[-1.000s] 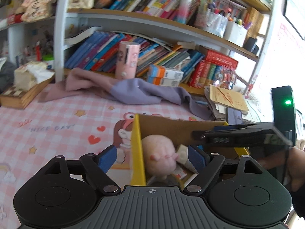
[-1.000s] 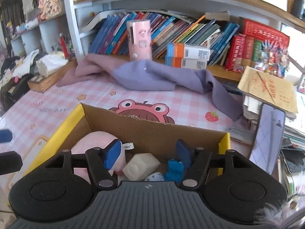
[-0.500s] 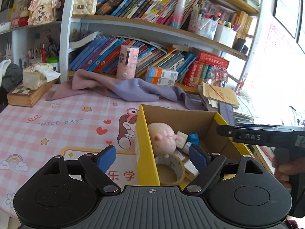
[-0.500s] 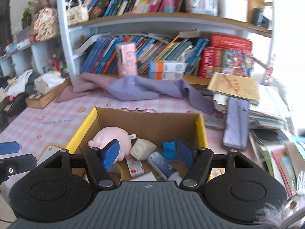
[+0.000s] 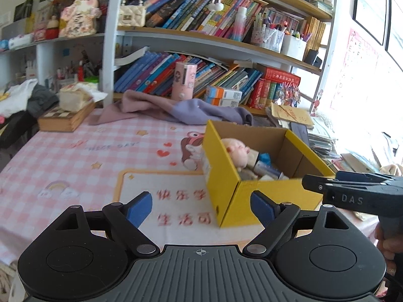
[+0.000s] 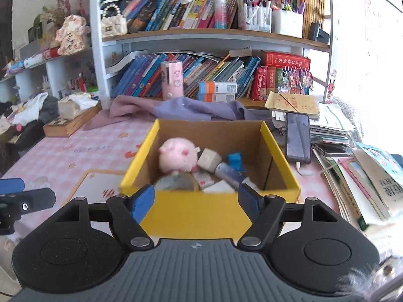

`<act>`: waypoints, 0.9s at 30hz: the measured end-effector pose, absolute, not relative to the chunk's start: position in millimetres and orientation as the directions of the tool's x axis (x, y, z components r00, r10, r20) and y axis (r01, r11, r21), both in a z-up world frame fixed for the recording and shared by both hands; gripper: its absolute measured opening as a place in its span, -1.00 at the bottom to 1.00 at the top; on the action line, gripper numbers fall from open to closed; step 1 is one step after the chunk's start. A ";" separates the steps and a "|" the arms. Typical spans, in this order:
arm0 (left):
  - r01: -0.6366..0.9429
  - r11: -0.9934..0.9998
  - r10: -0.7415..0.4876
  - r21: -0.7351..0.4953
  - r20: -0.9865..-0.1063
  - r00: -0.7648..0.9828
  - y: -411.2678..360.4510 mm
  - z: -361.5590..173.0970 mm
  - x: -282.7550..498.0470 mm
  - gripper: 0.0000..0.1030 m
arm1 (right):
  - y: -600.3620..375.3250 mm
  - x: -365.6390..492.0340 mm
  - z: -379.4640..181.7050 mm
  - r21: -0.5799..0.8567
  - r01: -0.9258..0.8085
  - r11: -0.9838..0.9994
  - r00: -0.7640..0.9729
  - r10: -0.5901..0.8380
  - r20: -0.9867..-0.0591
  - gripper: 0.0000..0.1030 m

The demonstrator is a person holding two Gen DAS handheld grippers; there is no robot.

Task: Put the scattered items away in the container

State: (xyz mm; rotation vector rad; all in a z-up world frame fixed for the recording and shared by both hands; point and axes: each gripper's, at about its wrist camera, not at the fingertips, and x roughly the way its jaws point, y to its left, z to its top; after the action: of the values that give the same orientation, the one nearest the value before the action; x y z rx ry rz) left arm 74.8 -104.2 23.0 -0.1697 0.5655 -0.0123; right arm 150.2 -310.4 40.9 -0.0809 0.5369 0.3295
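A yellow cardboard box [image 5: 226, 176] [image 6: 199, 214] stands on the pink checked tablecloth. Inside lie a pink plush pig [image 6: 177, 156] [image 5: 235, 151], a beige cube [image 6: 209, 158], a blue toy [image 6: 235, 161], a tape roll [image 6: 176, 182] and small packets. My left gripper [image 5: 201, 207] is open and empty, held back from the box's front left corner. My right gripper [image 6: 196, 200] is open and empty, just in front of the box's near wall. The right gripper also shows from the side in the left wrist view [image 5: 352, 193].
A purple cloth [image 6: 181, 109] lies behind the box by the bookshelf. A phone [image 6: 298, 137] and stacks of books and papers [image 6: 365, 176] lie right of the box. A wooden box with tissues [image 5: 65, 118] sits far left. A printed mat [image 5: 161, 201] lies under my left gripper.
Both grippers have drawn back and up from the box, which now shows whole and farther away. Both stay open and empty.
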 end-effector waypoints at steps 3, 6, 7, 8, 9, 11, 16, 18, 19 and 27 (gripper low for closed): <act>-0.058 0.985 -0.041 -0.164 -0.542 0.839 -98.2 17.0 52.2 0.77 | -305.2 120.6 34.2 -0.008 -0.328 0.945 0.809 0.277 -0.519 0.49; -0.081 0.986 -0.014 -0.144 -0.561 0.828 -94.6 10.9 31.9 0.78 | -302.2 95.0 25.4 -0.009 -0.322 0.947 0.795 0.265 -0.546 0.51; -0.082 0.987 -0.011 -0.139 -0.566 0.824 -93.8 9.2 25.4 0.78 | -301.6 87.5 23.3 -0.007 -0.318 0.948 0.793 0.262 -0.550 0.53; -0.082 0.988 -0.009 -0.134 -0.572 0.820 -93.3 7.8 19.3 0.78 | -301.0 80.5 21.7 -0.005 -0.314 0.949 0.792 0.259 -0.553 0.55; -0.081 0.988 -0.008 -0.128 -0.577 0.817 -92.8 6.5 13.7 0.79 | -300.0 73.5 20.3 -0.004 -0.313 0.950 0.791 0.258 -0.555 0.56; -0.083 0.989 -0.003 -0.119 -0.588 0.809 -90.8 4.5 4.1 0.82 | -297.1 61.8 17.6 -0.010 -0.317 0.948 0.786 0.257 -0.562 0.62; -0.090 0.990 0.005 -0.109 -0.610 0.793 -85.2 3.2 -11.7 0.93 | -288.4 39.6 12.6 -0.012 -0.351 0.936 0.761 0.278 -0.586 0.72; -0.083 0.991 0.001 -0.102 -0.621 0.784 -84.8 2.1 -15.0 0.94 | -286.4 35.7 11.0 0.000 -0.361 0.933 0.746 0.289 -0.600 0.75; -0.079 0.992 0.000 -0.099 -0.624 0.782 -84.6 1.9 -16.5 0.94 | -285.4 34.0 10.7 0.003 -0.361 0.933 0.742 0.289 -0.606 0.75; -0.076 0.994 0.008 -0.081 -0.626 0.780 -82.3 3.2 -21.1 0.95 | -283.8 26.8 11.1 0.000 -0.332 0.943 0.741 0.261 -0.619 0.91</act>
State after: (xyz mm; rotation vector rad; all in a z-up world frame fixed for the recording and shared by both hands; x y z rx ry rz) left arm -21.1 -82.3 3.2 -0.1038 0.6753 0.0457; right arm 26.8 -283.8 11.1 -0.1127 0.6609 0.3263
